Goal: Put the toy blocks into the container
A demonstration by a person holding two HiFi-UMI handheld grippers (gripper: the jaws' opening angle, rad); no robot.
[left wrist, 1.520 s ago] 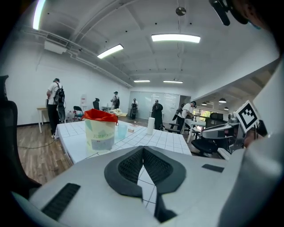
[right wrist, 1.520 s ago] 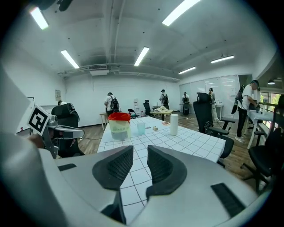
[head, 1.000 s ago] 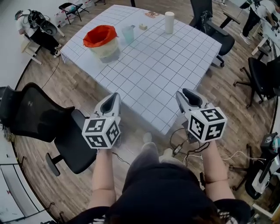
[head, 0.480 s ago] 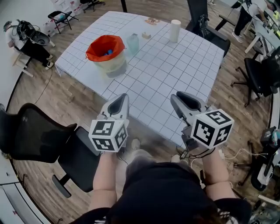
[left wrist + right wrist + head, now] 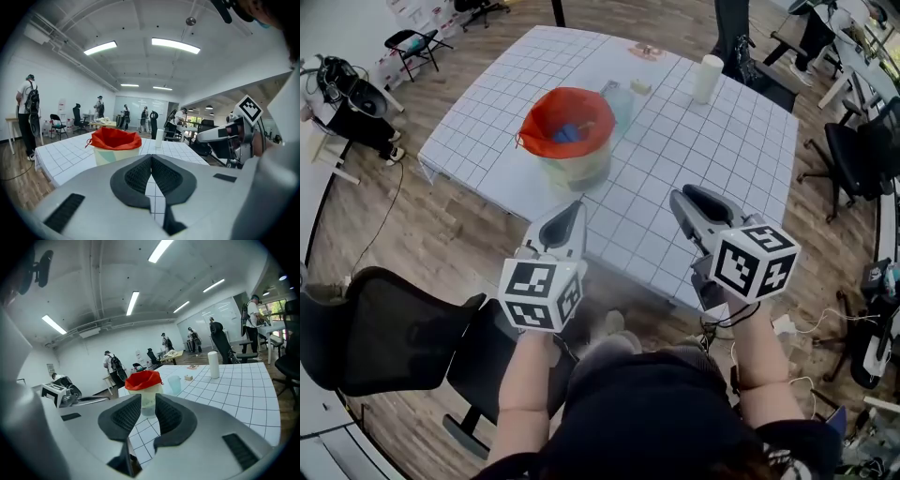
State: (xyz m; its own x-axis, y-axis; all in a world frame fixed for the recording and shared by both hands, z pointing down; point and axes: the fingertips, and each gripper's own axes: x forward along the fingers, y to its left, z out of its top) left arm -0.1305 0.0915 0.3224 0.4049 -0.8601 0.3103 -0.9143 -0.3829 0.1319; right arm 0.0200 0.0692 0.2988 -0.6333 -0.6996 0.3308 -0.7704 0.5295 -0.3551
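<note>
Both grippers hang in the air at the near edge of the white worktop with dark grid lines [image 5: 731,159]. They hold nothing. The left gripper [image 5: 574,210] has its jaws pressed together, with nothing between them. The right gripper [image 5: 685,200] has its jaws a little way apart, and that narrow gap is empty too.

The container, a clear round tub lined with a red bag [image 5: 567,127], stands on the worktop in front of the left gripper, a bit away from it. Some blue toy blocks [image 5: 566,133] already lie inside it. A small pale block [image 5: 641,86] lies on the far side of the worktop, just beside a clear plastic cup [image 5: 620,101] and near a tall white tube [image 5: 708,78]. A flat little thing [image 5: 648,52] lies further back, too small to tell what it is.

I think this is the step of going for the next block. The next move calls for a long reach past the container to the small pale block. The gripper that goes must open its jaws wider first. It should come down gently so it doesn't knock the cup over.
</note>
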